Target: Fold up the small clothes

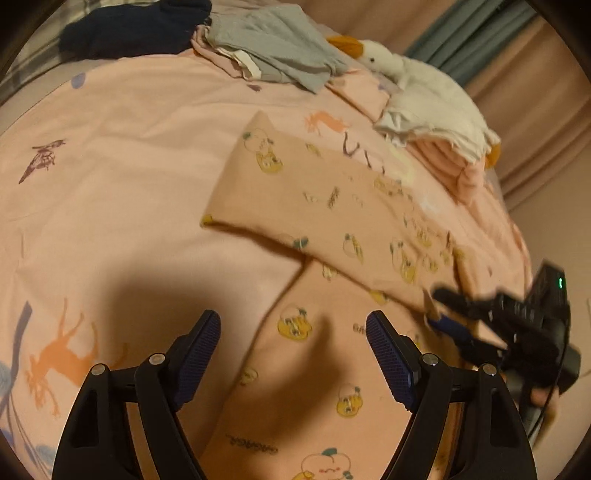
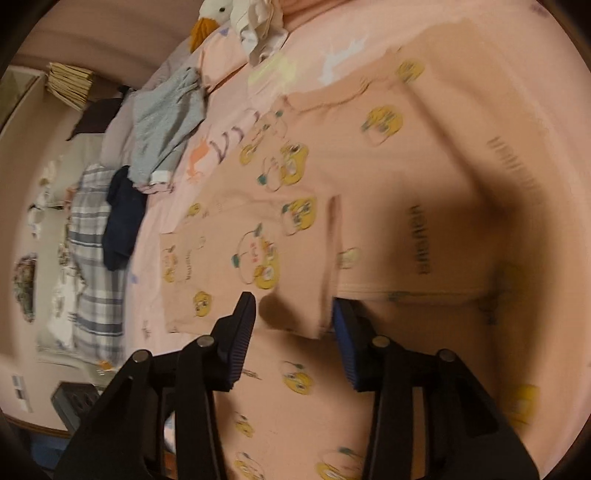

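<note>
A small peach garment [image 1: 325, 206] with yellow cartoon prints lies on the pink bedsheet [image 1: 110, 184], one part folded over the rest. My left gripper [image 1: 293, 354] is open and empty, hovering over the garment's near part. My right gripper [image 2: 293, 332] is open with a folded sleeve edge [image 2: 321, 295] lying between its fingers; it also shows at the right of the left wrist view [image 1: 439, 310], at the garment's edge. The garment fills much of the right wrist view [image 2: 388, 184].
A grey garment [image 1: 280, 44], a dark navy one [image 1: 133, 29], a white goose plush [image 1: 417, 85] and folded pink clothes [image 1: 454, 162] lie at the bed's far side. A plaid cloth [image 2: 92, 236] lies at the left in the right wrist view.
</note>
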The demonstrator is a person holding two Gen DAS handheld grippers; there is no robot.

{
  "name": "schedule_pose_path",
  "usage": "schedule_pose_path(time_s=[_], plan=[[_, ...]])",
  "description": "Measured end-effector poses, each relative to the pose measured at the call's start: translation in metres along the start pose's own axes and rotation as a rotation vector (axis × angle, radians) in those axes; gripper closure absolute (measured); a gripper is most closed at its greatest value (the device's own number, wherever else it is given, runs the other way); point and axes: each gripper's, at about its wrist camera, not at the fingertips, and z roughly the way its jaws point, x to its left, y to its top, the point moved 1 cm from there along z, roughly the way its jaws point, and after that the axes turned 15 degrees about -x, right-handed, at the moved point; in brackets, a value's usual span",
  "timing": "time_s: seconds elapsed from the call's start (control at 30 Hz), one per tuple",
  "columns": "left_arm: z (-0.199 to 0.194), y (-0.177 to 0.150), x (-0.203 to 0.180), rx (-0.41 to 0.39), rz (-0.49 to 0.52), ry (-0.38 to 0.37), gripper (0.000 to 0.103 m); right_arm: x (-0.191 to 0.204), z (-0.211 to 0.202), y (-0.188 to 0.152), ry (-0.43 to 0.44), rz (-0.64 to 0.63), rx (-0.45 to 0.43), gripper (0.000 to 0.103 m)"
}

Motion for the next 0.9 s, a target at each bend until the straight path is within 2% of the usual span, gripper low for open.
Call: schedule_pose_path(time_s=[0.03, 0.1, 0.23, 0.3, 0.33, 0.4, 0.43, 0.53, 0.6, 0.67, 0.7, 0.77, 0.8, 0.83, 0.9], plan=[[0.0, 0.003, 0.005, -0.02, -0.02, 0.026, 0.022, -0.005, -0.007, 0.003, -0.029, -0.011, -0.009, 0.06], [0.002, 0.005, 0.016, -0.012, -0.057, 0.087, 0.022, -0.023, -0.026, 0.013, -0.081, -0.013, -0.056, 0.06], [0.002, 0.008, 0.026, 0.004, -0.098, 0.065, 0.022, -0.081, -0.076, 0.042, -0.261, -0.011, -0.199, 0.06], [0.001, 0.007, 0.03, -0.004, -0.122, 0.068, 0.022, -0.108, -0.1, 0.05, -0.296, 0.039, -0.243, 0.059], [0.001, 0.007, 0.032, -0.002, -0.128, 0.07, 0.022, -0.123, -0.115, 0.054, -0.354, 0.07, -0.276, 0.057], [0.004, 0.006, 0.034, 0.009, -0.146, 0.08, 0.022, -0.14, -0.133, 0.058, -0.41, 0.087, -0.31, 0.057], [0.003, 0.007, 0.034, 0.007, -0.149, 0.088, 0.022, -0.144, -0.14, 0.06, -0.409, 0.099, -0.321, 0.057], [0.005, 0.006, 0.027, 0.004, -0.11, 0.113, 0.022, -0.146, -0.152, 0.059, -0.334, 0.145, -0.33, 0.057], [0.006, 0.004, 0.02, 0.0, -0.086, 0.101, 0.022, -0.126, -0.146, 0.054, -0.283, 0.135, -0.299, 0.056], [0.01, 0.004, 0.018, 0.016, -0.075, 0.086, 0.022, -0.101, -0.141, 0.047, -0.187, 0.096, -0.257, 0.055], [0.011, 0.004, 0.016, 0.024, -0.073, 0.08, 0.022, -0.08, -0.131, 0.043, -0.12, 0.069, -0.228, 0.054], [0.011, 0.004, 0.015, 0.024, -0.068, 0.073, 0.022, -0.053, -0.114, 0.033, -0.04, 0.035, -0.166, 0.051], [0.012, 0.004, 0.015, 0.028, -0.059, 0.074, 0.022, -0.033, -0.094, 0.025, 0.013, 0.013, -0.106, 0.051], [0.012, 0.004, 0.015, 0.032, -0.058, 0.075, 0.022, -0.019, -0.076, 0.019, 0.039, -0.009, -0.059, 0.051], [0.012, 0.004, 0.016, 0.029, -0.07, 0.069, 0.022, -0.001, -0.04, 0.008, 0.014, -0.042, -0.002, 0.054]])
